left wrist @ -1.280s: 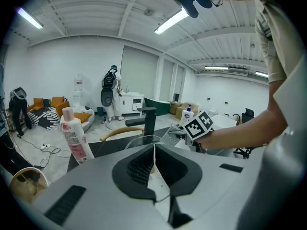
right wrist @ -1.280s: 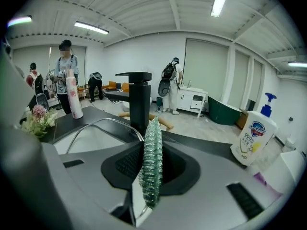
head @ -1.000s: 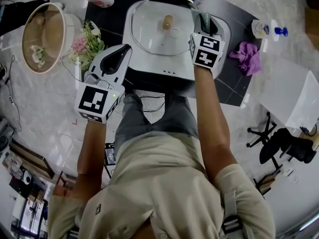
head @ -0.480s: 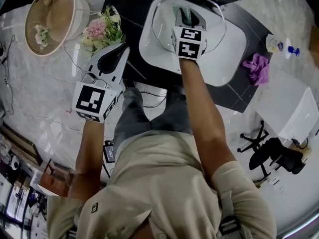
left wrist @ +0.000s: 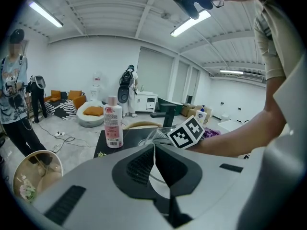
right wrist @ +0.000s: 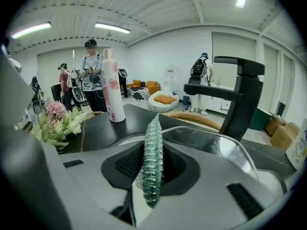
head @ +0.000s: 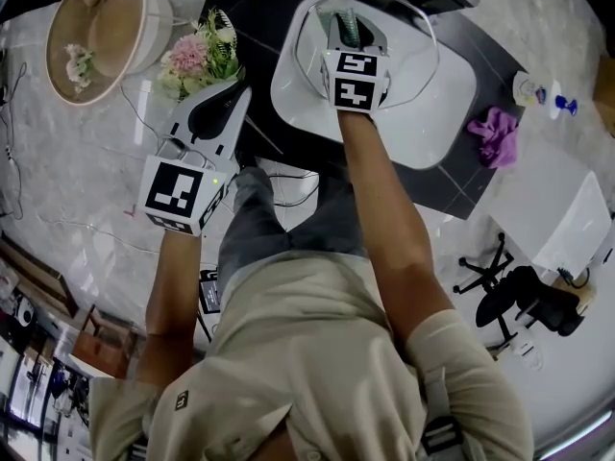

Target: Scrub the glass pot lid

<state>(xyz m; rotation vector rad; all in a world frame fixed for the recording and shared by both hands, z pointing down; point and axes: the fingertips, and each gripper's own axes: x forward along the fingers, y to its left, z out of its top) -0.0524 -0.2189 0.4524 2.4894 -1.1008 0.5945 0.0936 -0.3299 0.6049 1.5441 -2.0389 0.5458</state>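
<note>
— Glass pot lid: where is it lying against the right fingers?

— It is lying at the white sink, just ahead of and below the right gripper. In the right gripper view its metal rim is curving past the fingertips on their right side and out in front, toward the black faucet.

— And what are those fingers doing?

— They are clamping a green mesh scrubber. It is standing on edge between the pads and poking out beyond the tips, over the lid's left part. Whether it is touching the glass, I cannot tell.

— The other hand?

— The left gripper is hanging outside the sink, its fingers pressing together with nothing between them. The lid is sitting well ahead of those tips, partly behind the right gripper's marker cube.

— Anything beside them?

— A pink bottle is standing beyond the right fingers, to their left. Flowers are lying just ahead and left of the left fingertips. A purple cloth is sitting well off to the right of the right fingers.
</note>
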